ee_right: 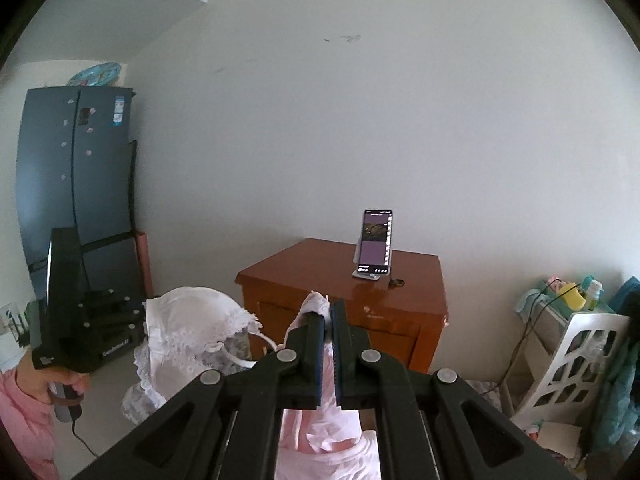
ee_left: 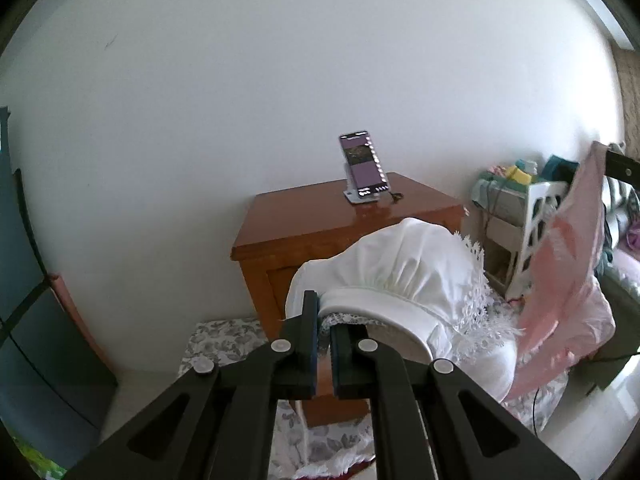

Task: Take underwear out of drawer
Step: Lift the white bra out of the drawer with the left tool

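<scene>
both clamped: left gripper (ee_left: 325,320) on the white lace underwear (ee_left: 404,272), right gripper (ee_right: 328,322) on the pink garment (ee_right: 320,428). hanging below each, clear of the wooden cabinet (ee_right: 352,300) ahead.

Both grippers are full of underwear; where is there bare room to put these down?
The glossy brown wooden cabinet top is mostly bare: free patches lie left of and in front of the propped black phone on its stand; a small dark object sits beside it. The white cut-out shelf unit on the right is crowded.
</scene>
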The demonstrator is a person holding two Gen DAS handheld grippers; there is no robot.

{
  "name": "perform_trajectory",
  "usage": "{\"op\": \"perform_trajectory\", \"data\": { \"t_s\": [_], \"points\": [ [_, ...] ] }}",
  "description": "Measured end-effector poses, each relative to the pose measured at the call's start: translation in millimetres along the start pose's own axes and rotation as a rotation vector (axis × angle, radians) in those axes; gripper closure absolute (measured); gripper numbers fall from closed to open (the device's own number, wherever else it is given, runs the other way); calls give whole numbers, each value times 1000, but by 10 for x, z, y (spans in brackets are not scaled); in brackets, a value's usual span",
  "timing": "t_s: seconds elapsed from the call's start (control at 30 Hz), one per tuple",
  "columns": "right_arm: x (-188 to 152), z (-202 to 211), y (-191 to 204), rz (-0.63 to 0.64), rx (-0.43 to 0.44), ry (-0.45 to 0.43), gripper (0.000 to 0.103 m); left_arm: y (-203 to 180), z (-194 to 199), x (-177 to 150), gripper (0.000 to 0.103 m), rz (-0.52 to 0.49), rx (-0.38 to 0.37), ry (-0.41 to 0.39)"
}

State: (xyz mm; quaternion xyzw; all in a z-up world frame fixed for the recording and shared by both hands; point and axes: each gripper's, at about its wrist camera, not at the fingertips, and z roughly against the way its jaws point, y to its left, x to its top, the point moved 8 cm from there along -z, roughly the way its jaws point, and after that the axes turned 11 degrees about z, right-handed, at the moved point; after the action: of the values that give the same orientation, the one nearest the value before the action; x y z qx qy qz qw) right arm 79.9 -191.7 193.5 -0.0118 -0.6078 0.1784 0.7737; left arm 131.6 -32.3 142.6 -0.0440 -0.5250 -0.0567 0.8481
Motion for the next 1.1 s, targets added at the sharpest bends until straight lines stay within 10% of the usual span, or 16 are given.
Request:
{"op": "perform_trajectory", "data": {
  "t_s": [0.6,0.87,1.1],
  "points": [
    [-1266,111,630,133,121,219,99,-96,-32,-1027,98,3,-78,113],
    [-1303,18,625,119,115,226,99,-58,-8,-994,98,-10,-37,77],
    [-1694,29,916,183,196,317,99,-231,-13,-1581,98,-116,-61,178]
  ]
}}
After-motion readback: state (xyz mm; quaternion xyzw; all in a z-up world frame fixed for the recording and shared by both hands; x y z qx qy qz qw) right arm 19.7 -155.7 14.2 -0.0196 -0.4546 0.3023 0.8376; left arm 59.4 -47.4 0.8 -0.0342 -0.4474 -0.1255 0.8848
